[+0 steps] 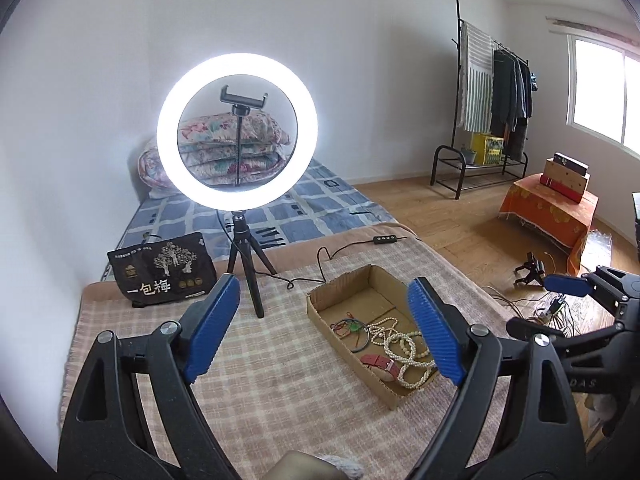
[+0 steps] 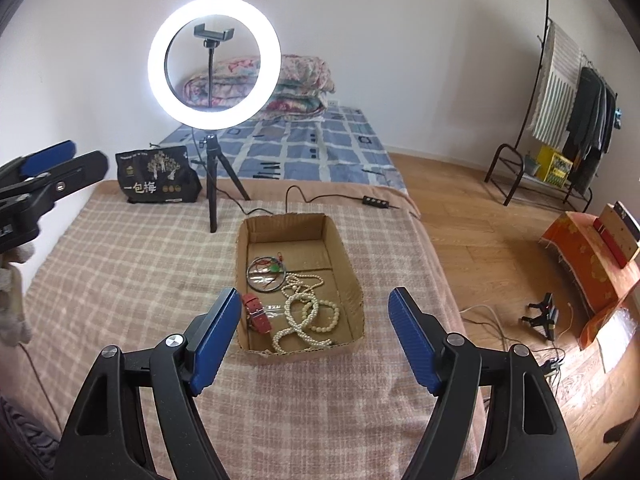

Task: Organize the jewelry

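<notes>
A white-walled bedroom with a wood floor frames a low surface draped in a beige checked blanket point(image 1: 248, 364), where a lit ring light point(image 1: 237, 130) stands on a small tripod near the far edge. Seen from the left wrist, the left gripper point(image 1: 326, 328) hangs above the blanket with its blue pads spread wide and nothing between them; a shallow cardboard box point(image 1: 320, 300) sits toward the blanket's right edge, holding strands of pearl necklaces point(image 1: 394, 340), a red watch point(image 1: 378, 362) at its near end and thin bangles point(image 1: 356, 330) farther in. A black snack bag point(image 1: 162, 270) leans at the far left corner, and the right gripper point(image 1: 568, 285) shows at the picture's right side. Seen from the right wrist, the right gripper point(image 2: 314, 340) is also wide apart and empty, poised above the near end of the cardboard box point(image 2: 348, 276); the pearl necklaces point(image 2: 306, 312), red watch point(image 2: 256, 312) and bangles point(image 2: 266, 276) lie loose on the box floor. The left gripper point(image 2: 64, 160) enters from the left, above the blanket's left edge, its pads clear of any item. A clothes rack point(image 2: 568, 120) stands by the far wall.
</notes>
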A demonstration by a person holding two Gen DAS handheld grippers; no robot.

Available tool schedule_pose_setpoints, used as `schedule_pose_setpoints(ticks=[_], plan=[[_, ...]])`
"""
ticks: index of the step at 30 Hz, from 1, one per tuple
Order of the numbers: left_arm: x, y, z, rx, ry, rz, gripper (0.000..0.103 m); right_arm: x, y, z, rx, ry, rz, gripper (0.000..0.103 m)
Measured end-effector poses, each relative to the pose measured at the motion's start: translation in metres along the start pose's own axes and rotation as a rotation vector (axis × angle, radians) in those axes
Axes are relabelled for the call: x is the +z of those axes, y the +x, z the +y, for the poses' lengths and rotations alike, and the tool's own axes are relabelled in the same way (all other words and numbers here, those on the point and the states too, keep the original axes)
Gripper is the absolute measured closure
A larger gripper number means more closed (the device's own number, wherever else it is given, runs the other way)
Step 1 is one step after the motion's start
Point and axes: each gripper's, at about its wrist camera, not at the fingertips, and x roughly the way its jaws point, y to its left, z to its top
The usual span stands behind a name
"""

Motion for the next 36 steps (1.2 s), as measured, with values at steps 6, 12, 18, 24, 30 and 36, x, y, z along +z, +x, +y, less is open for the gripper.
schedule_pose_setpoints(ticks=[6,12,18,24,30,36], plan=[[-0.02,-0.03,0.0,-0.005,-0.017,-0.001,0.006,-0.009,-0.015,0.001,-0.045,0.014,-0.079,0.023],[-0.039,-0.048,-0.003,0.018,-0.016,-0.018,0.001,-0.018,-0.018,0.003,-0.075,0.032,-0.146,0.022],[-0.051,-0.049,-0.003,0.045,-0.024,0.004,0.0,-0.028,-0.014,0.005,-0.096,0.045,-0.199,0.021],[-0.063,-0.046,-0.008,0.071,0.014,0.006,0.0,-0.037,-0.003,0.004,-0.082,0.074,-0.206,0.02],[-0.069,-0.045,-0.006,0.072,0.023,0.014,0.0,-0.042,0.009,0.003,-0.07,0.09,-0.184,0.02],[-0.072,-0.043,-0.001,0.081,0.02,0.022,0.0,-0.043,0.015,0.0,-0.059,0.123,-0.18,0.02]])
